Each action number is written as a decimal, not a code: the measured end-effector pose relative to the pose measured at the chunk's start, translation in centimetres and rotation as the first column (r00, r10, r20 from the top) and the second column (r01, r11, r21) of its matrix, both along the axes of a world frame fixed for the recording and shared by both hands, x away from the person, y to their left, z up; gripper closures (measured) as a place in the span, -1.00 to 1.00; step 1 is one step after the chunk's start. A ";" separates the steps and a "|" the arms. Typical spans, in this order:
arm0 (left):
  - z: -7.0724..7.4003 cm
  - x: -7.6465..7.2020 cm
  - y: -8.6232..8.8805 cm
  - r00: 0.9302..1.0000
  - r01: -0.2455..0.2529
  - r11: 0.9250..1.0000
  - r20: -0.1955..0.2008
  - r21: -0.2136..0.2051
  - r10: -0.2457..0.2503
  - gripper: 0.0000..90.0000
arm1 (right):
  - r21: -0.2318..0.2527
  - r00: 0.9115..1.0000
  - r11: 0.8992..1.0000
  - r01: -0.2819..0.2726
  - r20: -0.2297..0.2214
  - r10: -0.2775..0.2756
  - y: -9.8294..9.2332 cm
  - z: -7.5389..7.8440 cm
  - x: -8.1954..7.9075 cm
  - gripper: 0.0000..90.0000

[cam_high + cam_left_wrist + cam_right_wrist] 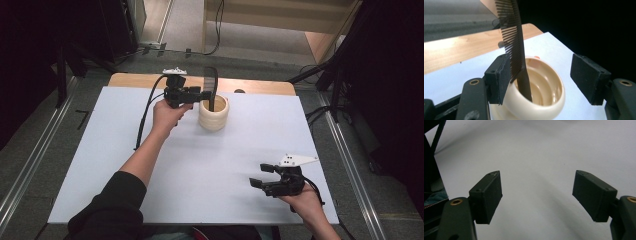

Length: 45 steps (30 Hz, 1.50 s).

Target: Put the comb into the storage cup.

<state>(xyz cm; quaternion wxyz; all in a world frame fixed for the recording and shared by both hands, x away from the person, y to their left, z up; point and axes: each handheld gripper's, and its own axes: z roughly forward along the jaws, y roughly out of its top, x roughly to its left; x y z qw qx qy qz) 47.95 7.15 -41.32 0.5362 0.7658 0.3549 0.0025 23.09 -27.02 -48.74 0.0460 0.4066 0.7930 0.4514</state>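
The comb [512, 37] stood upright in the cream cup [214, 113], leaning on its rim. The left gripper [541, 75] stood apart, one pad possibly touching the teeth. The right gripper [265, 176] rested idle, spread wide.

Desk: a pale wooden desk [260, 87] under a white rectangular sheet [200, 165] that covers nearly all of its top; a strip of bare wood shows along the far edge.
Floor: grey carpet [30, 150] around the desk, with long metal floor rails [35, 160] at both sides.
Far end: a light wooden step [280, 20] and black cables [218, 30] on the floor.
Sides: dark, black stands [340, 85] at right.
Light: bright on the sheet, dim around it.
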 end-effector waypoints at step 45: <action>-3.5 -4.3 4.7 0.992 0.051 0.998 -0.121 0.029 -0.047 -0.31 | 0.012 1.000 1.000 0.005 -0.016 -0.005 0.1 -0.2 0.2 -0.53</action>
